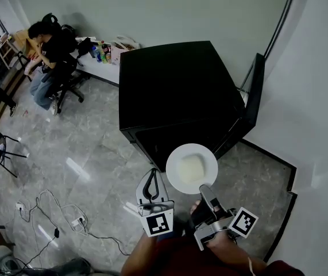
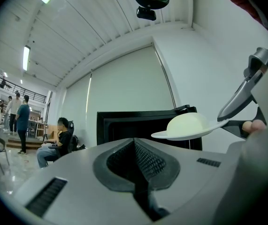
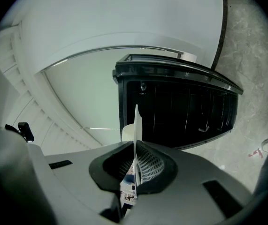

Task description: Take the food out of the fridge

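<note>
Pinching the near rim of the white plate [image 1: 174, 157], the right claw [image 1: 205, 190] held it about level before the open black fridge [image 1: 175, 91], a pale mound of food [image 1: 190, 167] at its centre. The left claw [image 1: 150, 184] hung just beside, pressed together on nothing. Stiff, smooth and breakable, the plate likely levered against that one-edge grip. The soft food could slide, so supporting the far rim seemed wiser.

Left gripper [image 2: 136, 162], jaws together and empty; beyond, white plate [image 2: 165, 135] of pale food [image 2: 187, 123] before black fridge [image 2: 124, 125].
</note>
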Demonstrator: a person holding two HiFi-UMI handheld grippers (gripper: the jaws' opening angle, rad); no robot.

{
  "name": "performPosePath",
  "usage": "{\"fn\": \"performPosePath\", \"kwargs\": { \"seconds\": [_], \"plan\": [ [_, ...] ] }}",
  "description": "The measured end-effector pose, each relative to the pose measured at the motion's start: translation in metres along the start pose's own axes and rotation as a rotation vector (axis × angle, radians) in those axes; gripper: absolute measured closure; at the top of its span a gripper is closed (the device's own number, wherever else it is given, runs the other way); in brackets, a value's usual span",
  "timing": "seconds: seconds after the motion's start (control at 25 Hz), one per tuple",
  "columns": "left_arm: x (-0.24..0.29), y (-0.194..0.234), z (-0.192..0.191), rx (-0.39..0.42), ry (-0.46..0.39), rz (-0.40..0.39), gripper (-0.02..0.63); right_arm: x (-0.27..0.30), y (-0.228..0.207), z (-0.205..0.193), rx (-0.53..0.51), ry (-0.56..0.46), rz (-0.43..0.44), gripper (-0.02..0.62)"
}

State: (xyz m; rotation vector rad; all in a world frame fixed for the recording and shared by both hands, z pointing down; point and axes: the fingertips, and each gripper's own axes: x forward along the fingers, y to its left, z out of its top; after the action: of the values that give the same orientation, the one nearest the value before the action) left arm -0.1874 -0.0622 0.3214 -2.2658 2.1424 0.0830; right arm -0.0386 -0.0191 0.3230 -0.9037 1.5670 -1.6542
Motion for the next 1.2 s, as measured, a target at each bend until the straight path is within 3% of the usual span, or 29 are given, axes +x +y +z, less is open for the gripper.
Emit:
{"fn": "performPosePath", "kwargs": {
  "seconds": [1.2],
  "plan": [
    [-0.007,0.004,0.031,0.028,-0.046,0.036,0.592,0.000,0.022,0.007,-0.007,0.026,0.044,0.561]
  ]
}}
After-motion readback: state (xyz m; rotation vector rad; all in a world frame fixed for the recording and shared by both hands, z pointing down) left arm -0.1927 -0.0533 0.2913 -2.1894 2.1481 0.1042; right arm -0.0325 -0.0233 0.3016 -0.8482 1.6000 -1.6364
